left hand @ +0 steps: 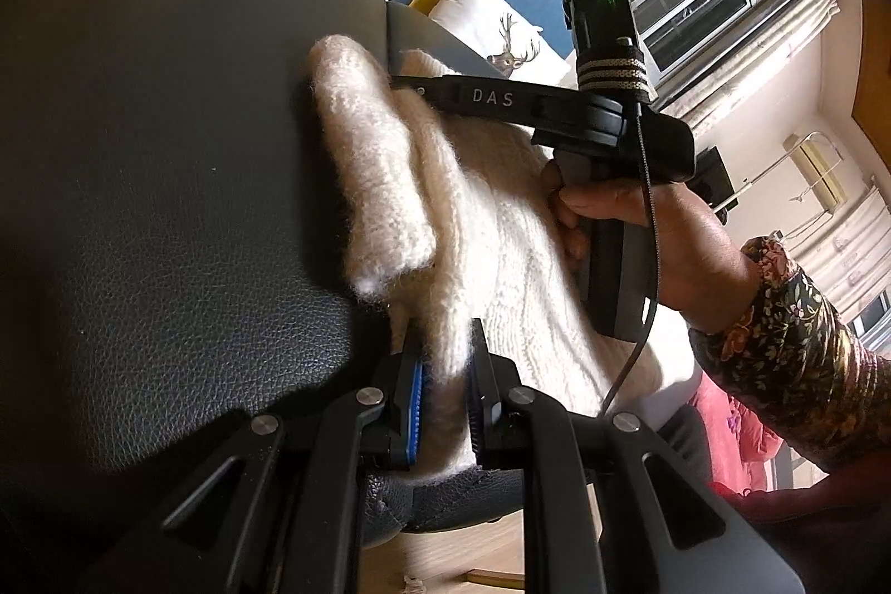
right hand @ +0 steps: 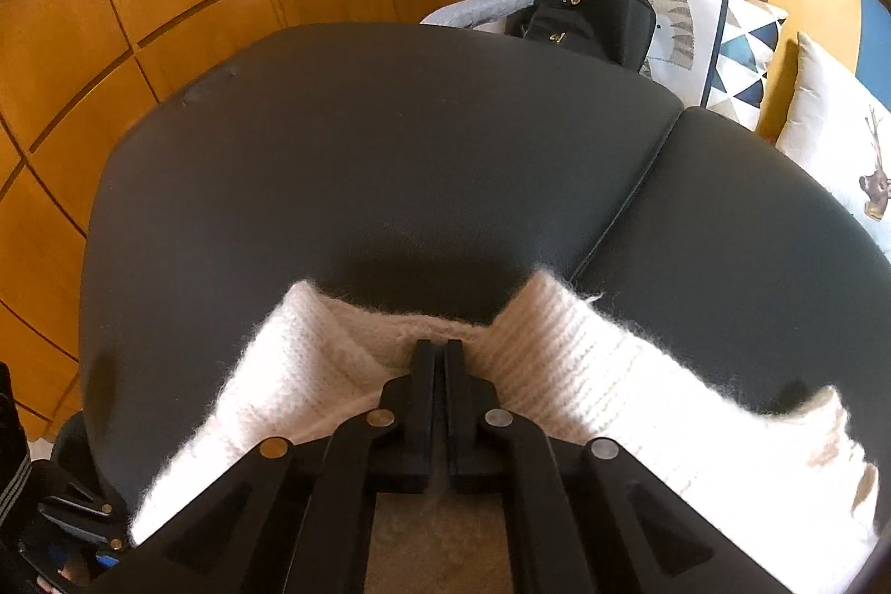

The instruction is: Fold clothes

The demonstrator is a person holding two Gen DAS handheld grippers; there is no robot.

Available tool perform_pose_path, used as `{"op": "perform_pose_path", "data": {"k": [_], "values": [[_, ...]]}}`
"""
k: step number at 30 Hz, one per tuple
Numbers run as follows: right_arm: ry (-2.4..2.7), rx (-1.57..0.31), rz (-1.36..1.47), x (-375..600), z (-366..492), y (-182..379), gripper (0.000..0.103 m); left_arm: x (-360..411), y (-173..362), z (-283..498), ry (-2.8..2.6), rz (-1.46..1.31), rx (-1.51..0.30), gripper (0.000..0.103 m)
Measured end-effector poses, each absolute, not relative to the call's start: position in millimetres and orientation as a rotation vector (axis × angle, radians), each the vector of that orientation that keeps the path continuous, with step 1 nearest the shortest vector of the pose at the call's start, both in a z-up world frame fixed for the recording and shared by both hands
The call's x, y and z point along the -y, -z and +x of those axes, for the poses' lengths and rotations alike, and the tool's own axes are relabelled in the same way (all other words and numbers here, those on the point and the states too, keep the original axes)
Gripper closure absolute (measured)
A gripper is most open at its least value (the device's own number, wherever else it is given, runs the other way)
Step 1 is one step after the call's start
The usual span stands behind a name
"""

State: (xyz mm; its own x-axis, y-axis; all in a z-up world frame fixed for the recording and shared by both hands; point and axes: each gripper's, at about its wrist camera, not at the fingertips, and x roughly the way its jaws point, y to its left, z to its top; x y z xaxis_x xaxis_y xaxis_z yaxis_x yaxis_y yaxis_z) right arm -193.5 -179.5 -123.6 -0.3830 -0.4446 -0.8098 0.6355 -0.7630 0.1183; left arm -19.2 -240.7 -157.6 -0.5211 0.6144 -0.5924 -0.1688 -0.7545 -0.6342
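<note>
Sweater [left hand: 490, 260] lies on the dark leather seat [left hand: 167, 204]; left gripper [left hand: 445, 399] pinches its near edge, right gripper [right hand: 440, 354] is closed at the collar. Lift both evenly, I reckon, keeping the knit taut.

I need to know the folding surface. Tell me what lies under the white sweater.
The white sweater lies on a dark leather-look cushion, near its front edge. A seam between two cushions runs under its right part. What sits directly beneath the knit is covered.
</note>
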Motion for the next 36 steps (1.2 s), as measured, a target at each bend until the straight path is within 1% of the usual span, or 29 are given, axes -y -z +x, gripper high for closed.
{"op": "perform_pose_path", "data": {"k": [2,4,5,7,10,13,19,26,29,31,33,35,36], "values": [[2.155,-0.249,1.18,175,-193,120,0.1,242,157,-19,-2.284,-1.178,0.714,0.089],[2.179,-0.147,1.144,159,-188,107,0.091,244,158,-19,-2.281,-1.177,0.721,0.089],[2.19,-0.098,1.116,149,-186,101,0.083,246,158,-19,-2.28,-1.176,0.725,0.089],[2.208,-0.053,1.096,137,-178,90,0.082,247,159,-20,-2.275,-1.173,0.736,0.089],[2.232,-0.157,1.172,136,-175,95,0.081,249,161,-20,-2.268,-1.167,0.752,0.089],[2.225,-0.278,1.227,141,-177,111,0.081,248,162,-20,-2.272,-1.165,0.749,0.089],[2.259,-0.455,1.18,160,-175,121,0.081,242,161,-18,-2.28,-1.169,0.729,0.089],[2.297,-0.494,1.097,169,-178,131,0.082,235,154,-16,-2.313,-1.2,0.637,0.09],[2.256,-0.412,1.114,163,-187,126,0.081,232,144,-10,-2.349,-1.223,0.557,0.089],[2.241,-0.267,1.126,144,-192,113,0.081,235,135,0,-2.379,-1.209,0.522,0.089],[2.267,-0.093,1.068,120,-186,93,0.081,243,128,11,-2.406,-1.188,0.53,0.089],[2.284,-0.001,1.007,101,-174,77,0.08,252,121,18,-2.443,-1.147,0.559,0.089],[2.293,0.001,1.007,94,-168,73,0.079,256,116,20,-2.471,-1.123,0.574,0.089]]}}
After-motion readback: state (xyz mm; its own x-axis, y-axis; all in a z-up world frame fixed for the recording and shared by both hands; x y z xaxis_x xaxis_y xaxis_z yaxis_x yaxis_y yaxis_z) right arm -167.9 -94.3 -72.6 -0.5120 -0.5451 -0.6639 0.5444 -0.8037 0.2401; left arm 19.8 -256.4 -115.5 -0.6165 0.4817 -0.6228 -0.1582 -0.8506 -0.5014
